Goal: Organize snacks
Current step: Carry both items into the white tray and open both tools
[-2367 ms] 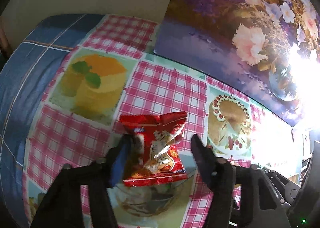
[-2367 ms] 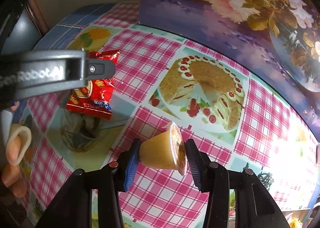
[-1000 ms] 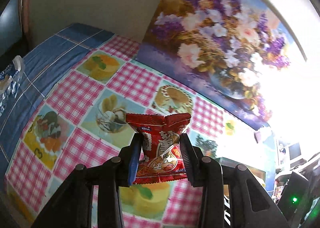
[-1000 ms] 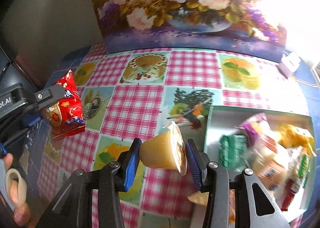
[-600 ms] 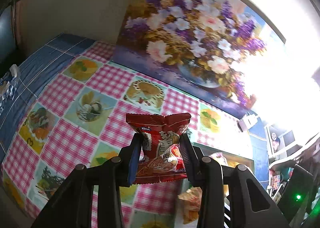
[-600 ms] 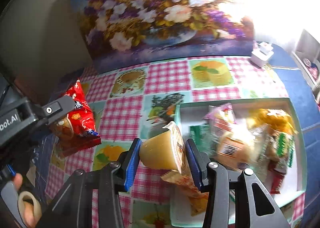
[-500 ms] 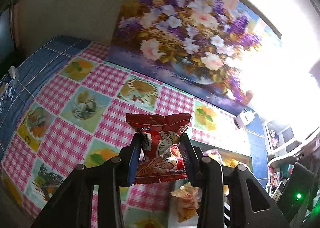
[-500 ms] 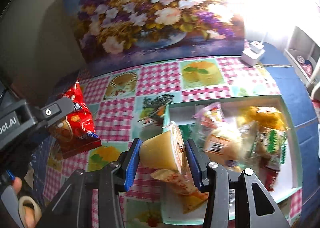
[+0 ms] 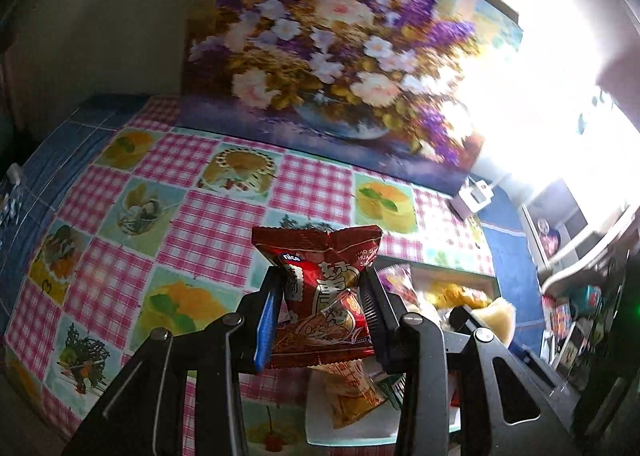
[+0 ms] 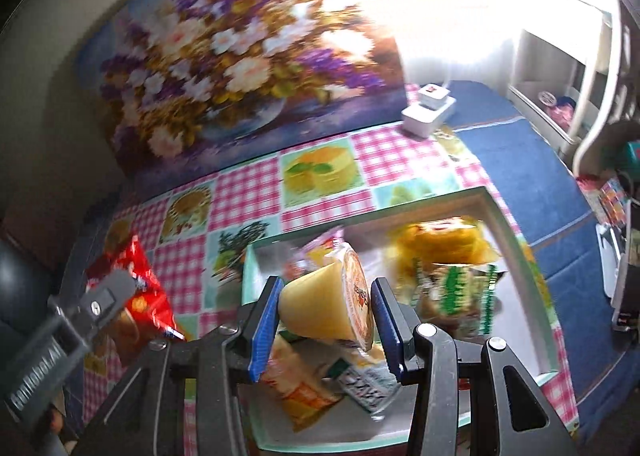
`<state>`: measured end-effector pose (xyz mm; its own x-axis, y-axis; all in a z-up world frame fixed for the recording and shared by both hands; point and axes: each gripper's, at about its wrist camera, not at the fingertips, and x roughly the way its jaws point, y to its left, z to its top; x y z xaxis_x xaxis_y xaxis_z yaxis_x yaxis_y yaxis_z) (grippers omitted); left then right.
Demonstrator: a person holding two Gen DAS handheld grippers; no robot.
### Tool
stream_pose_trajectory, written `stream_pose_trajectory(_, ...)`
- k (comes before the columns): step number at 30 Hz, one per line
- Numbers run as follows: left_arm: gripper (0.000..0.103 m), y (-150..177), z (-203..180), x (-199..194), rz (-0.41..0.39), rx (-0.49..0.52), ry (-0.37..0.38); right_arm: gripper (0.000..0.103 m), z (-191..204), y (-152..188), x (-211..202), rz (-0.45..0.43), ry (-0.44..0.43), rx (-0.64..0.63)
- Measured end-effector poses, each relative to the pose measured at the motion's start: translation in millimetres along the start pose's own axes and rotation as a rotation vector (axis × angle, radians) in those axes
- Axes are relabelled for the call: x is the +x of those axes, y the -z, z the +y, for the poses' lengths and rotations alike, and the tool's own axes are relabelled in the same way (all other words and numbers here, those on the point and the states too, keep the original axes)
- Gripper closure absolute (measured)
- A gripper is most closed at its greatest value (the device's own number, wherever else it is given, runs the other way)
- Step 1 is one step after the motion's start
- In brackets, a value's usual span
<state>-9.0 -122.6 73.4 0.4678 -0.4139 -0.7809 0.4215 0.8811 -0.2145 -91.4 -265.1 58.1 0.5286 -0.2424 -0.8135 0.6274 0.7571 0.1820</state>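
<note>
Left gripper: I have its fingers clamped narrow on the red snack packet, squeezing it at the waist so the crimped top edge stands free above them at 12 o'clock.

Right gripper: its fingers pinch the yellow jelly cup by its sides. The cup lies tipped, foil lid facing 3 o'clock, which I judge keeps the soft wall from buckling.

Tray: pale green rim, white floor, on the checked tabletop. It already holds a heap of wrapped snacks, blurred, so I cannot read them.

Where the cargo is: in the right wrist view the cup hangs over the tray's 9 o'clock half. In the left wrist view the tray peeks out at 4 o'clock behind the packet, so the packet sits near the tray's edge, not clearly over it.

Why both are loaded: I judge I am bringing two items in one trip, both bound for the tray.

Change from a second ago: the tray was off at 3 o'clock of the right view and absent from the left view; now it fills the right view's centre. Both grips look unchanged.

Backdrop: flower painting at 12 o'clock; white charger block at 1 o'clock.
</note>
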Motion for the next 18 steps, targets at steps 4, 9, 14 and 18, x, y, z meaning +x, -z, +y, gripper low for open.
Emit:
stream_pose_trajectory(4,0.062,7,-14,4,0.021,0.045,0.023,0.055,-22,-3,-1,0.003,0.017,0.052)
stream_pose_trajectory(9,0.062,20,-36,10,0.052,0.107,0.069,0.055,-44,1,-2,0.012,0.035,0.095)
stream_pose_trajectory(14,0.062,31,-47,17,0.098,0.126,0.12,0.054,-61,7,-4,0.019,0.053,0.125)
stream_pose_trajectory(18,0.062,39,-55,23,0.128,0.147,0.128,0.054,-73,13,-2,0.034,0.069,0.145)
